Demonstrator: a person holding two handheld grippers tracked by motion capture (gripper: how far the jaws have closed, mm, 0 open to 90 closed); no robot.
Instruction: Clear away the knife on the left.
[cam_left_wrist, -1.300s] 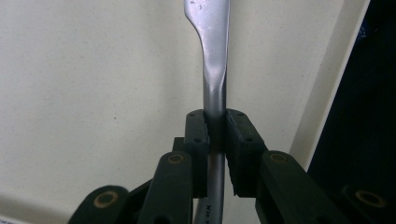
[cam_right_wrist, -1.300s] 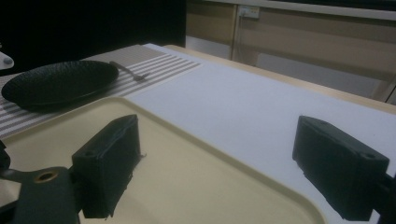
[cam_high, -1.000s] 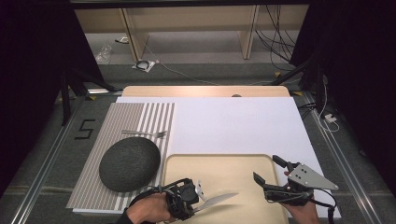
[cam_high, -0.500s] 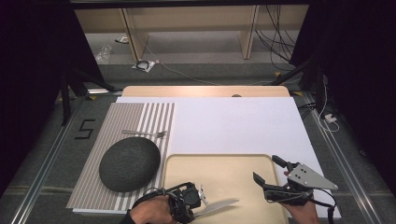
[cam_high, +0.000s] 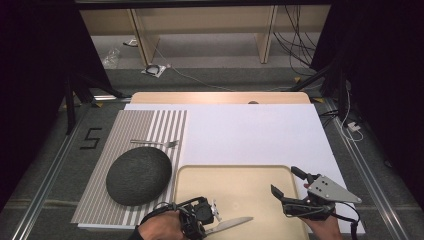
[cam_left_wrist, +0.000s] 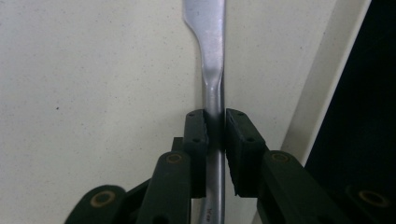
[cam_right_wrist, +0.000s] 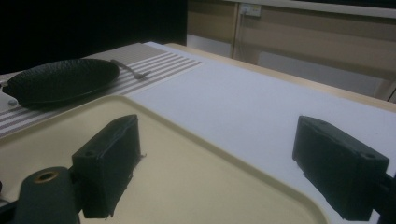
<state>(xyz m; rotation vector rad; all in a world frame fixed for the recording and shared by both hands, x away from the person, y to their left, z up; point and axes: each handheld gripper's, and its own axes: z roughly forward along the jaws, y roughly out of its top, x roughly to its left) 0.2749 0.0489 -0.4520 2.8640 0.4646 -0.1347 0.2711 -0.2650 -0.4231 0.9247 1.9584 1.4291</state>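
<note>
Below, my left gripper has its jaws set narrow on the handle of a table knife. From the left gripper view, the knife runs straight ahead between the two pads, its handle passing back under them and its blade reaching forward beyond the tips; the left pad lies against the metal, while a thin dark gap shows at the other pad, so the hold is loose at best. These jaws have just been opening slightly, with the knife between them. Beneath the jaws lies the cream tray, and the knife lies close above its floor near the front rim; contact with the floor cannot be told. My right gripper hovers over the tray's right part, well apart from the knife, jaws wide with nothing between them. Ahead and left of the left jaws, on the desk, a dark round plate sits on a striped placemat, with a fork just beyond it.
</note>
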